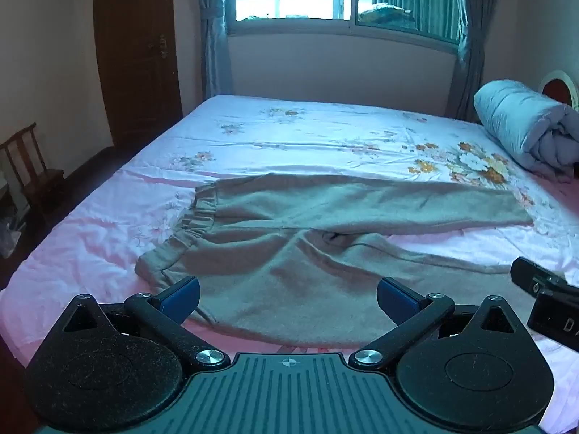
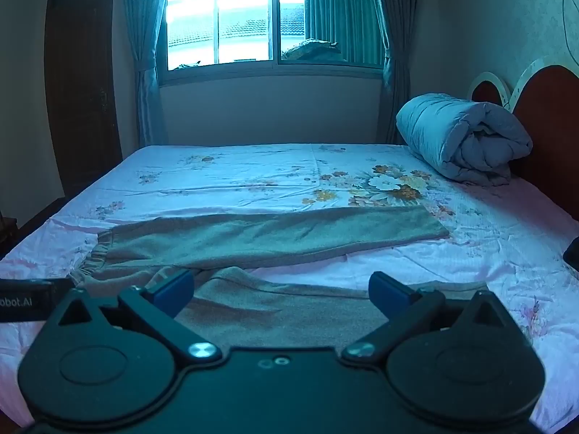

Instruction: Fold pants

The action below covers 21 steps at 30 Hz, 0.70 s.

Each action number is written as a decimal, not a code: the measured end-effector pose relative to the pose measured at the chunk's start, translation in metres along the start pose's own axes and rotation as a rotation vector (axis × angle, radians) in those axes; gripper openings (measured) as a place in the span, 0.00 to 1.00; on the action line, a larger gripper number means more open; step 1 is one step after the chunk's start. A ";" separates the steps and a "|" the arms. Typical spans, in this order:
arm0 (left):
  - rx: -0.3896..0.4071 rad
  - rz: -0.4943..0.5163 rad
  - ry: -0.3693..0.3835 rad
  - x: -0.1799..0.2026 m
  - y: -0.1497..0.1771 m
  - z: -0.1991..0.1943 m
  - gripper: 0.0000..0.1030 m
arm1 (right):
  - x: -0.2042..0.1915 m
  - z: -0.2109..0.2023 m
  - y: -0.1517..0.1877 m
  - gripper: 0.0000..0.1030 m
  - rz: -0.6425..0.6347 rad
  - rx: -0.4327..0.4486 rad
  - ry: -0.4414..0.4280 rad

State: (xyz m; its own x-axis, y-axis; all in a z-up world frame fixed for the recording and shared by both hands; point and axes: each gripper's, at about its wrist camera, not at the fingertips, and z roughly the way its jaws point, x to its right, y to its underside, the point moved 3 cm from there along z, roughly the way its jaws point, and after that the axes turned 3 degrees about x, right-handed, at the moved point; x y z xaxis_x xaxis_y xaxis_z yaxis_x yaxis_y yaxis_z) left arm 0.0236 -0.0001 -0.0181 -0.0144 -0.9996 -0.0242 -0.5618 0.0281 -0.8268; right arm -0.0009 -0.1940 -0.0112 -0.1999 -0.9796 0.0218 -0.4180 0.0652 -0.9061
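Grey-beige pants (image 1: pixel 289 238) lie spread flat on the bed, elastic waistband to the left, two legs reaching right with a gap between them. They also show in the right wrist view (image 2: pixel 275 238). My left gripper (image 1: pixel 288 294) is open and empty, hovering over the near hip part by the waistband. My right gripper (image 2: pixel 281 289) is open and empty over the near leg. The right gripper's body shows at the left wrist view's right edge (image 1: pixel 546 296).
The bed has a pink floral sheet (image 1: pixel 325 137). A rolled blue-grey duvet (image 2: pixel 466 137) lies against the red headboard (image 2: pixel 550 133) at far right. A window with curtains (image 2: pixel 271 18) is behind. A dark wooden door (image 1: pixel 137 43) and a chair (image 1: pixel 29 166) stand left.
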 end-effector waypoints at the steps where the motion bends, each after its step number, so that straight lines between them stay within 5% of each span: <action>1: 0.005 0.006 -0.002 0.000 0.000 -0.001 1.00 | 0.000 0.000 0.000 0.94 0.001 -0.003 -0.001; 21: -0.043 0.040 0.016 0.009 0.013 0.022 1.00 | 0.008 0.011 0.006 0.94 0.023 -0.019 -0.004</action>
State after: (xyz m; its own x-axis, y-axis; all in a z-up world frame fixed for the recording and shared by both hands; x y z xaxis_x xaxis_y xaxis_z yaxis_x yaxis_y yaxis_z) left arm 0.0341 -0.0082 -0.0410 -0.0504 -0.9976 -0.0479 -0.5954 0.0685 -0.8005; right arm 0.0051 -0.2035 -0.0212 -0.2060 -0.9786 -0.0005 -0.4305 0.0911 -0.8980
